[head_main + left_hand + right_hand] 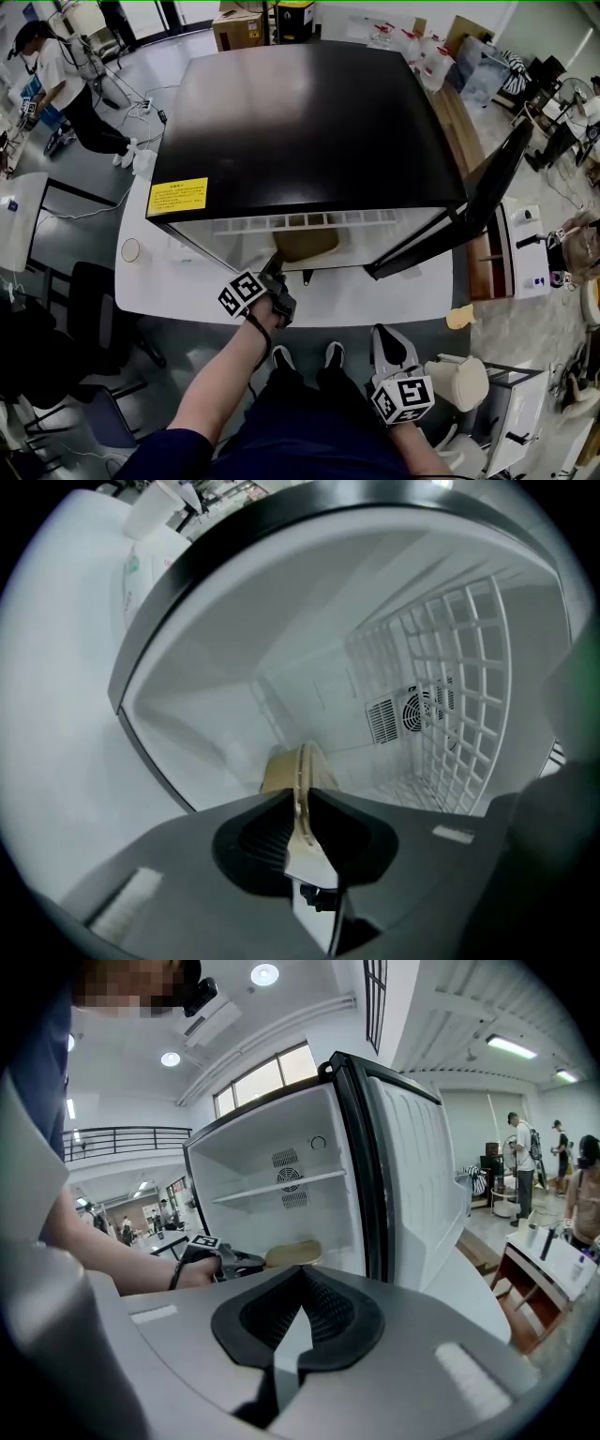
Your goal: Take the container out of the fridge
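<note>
The left claw (302, 797) pinches only the rim of the container (307, 244). Pulled toward 6 o'clock, it may slip free. The right claw (298, 1281), clenched and empty, gives no support.

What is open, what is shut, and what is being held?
Black-topped white fridge: door open.
Tan shallow container: inside the fridge near the front, rim gripped.
Left hand-held gripper: shut on the container's rim.
Right hand-held gripper: shut, empty, held back from the fridge.
</note>
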The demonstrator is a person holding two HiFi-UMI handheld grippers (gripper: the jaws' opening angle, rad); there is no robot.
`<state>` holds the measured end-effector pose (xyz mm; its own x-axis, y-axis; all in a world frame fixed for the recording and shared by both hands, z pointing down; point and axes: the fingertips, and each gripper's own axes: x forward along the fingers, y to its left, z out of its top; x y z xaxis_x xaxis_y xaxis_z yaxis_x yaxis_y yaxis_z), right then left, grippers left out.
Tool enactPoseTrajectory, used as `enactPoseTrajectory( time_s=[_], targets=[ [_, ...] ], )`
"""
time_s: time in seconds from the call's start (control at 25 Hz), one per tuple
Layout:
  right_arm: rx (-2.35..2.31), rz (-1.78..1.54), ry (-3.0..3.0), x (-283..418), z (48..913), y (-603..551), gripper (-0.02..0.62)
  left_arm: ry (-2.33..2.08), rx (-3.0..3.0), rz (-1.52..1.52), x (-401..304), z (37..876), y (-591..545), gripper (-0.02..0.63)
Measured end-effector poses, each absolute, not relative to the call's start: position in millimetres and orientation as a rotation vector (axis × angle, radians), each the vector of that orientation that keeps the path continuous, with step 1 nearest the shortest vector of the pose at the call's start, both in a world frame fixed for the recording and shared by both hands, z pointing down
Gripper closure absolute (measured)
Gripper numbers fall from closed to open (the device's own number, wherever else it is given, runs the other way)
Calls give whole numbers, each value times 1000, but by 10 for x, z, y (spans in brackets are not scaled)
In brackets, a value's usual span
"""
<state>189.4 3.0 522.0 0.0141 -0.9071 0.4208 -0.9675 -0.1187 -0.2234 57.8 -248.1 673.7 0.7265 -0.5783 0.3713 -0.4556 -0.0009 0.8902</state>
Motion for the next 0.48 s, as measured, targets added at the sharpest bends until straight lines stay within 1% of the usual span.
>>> enactPoseTrajectory(
  time_s=[0.48],
  targets=[
    [2049,774,-2071,1832,5328,-45,589,-833,1593,-161,468,6684,-2215,552]
  ],
)
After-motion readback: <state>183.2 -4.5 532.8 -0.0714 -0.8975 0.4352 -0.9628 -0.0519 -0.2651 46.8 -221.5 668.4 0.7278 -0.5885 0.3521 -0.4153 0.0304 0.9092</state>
